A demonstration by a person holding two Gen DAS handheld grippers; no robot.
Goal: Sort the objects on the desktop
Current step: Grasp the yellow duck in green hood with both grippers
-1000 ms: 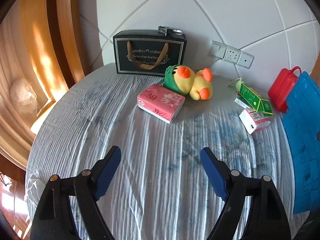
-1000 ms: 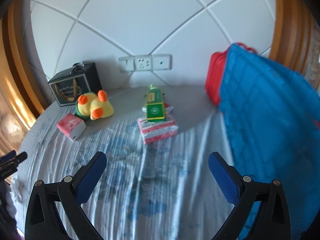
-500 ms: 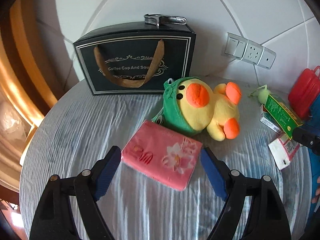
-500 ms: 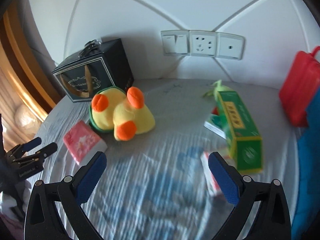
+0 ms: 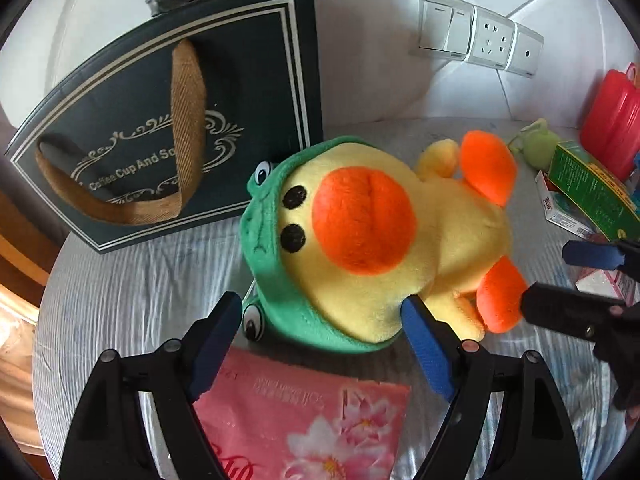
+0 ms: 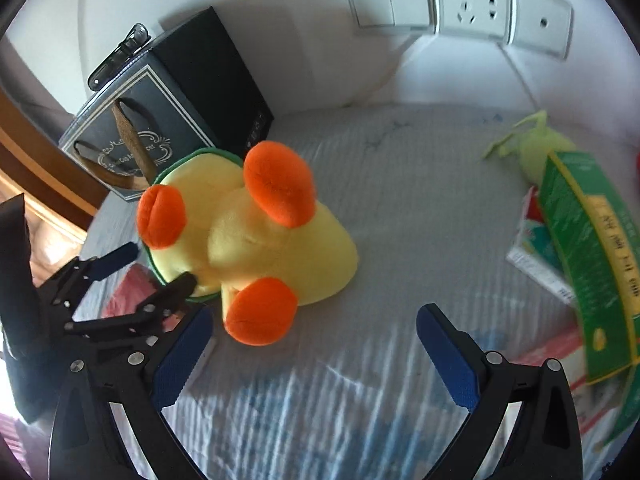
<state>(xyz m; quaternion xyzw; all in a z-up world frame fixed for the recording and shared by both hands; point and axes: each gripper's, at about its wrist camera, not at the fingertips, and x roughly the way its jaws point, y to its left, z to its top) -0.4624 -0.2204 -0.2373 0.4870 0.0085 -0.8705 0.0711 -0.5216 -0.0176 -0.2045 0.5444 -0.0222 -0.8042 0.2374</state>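
Observation:
A yellow plush duck (image 5: 372,240) with an orange beak and a green frog hood lies on the grey cloth; it also shows in the right wrist view (image 6: 256,240). My left gripper (image 5: 320,336) is open, its blue pads on either side of the duck's hood, just above a pink tissue pack (image 5: 304,424). My right gripper (image 6: 312,352) is open and empty, just in front of the duck's orange foot. The right gripper's fingers (image 5: 568,312) show at the right of the left wrist view. The left gripper (image 6: 132,276) shows at the left of the right wrist view.
A dark gift bag (image 5: 160,120) with a brown handle stands behind the duck against the wall. A green carton (image 6: 588,264) lies on small packs at the right, by a pale green toy (image 6: 536,148). A red case (image 5: 612,128) stands far right. Wall switches (image 6: 456,4) are behind.
Both grippers have moved forward toward the duck. The left gripper passed over the pink tissue pack and now straddles the duck's hood. Both stay open.

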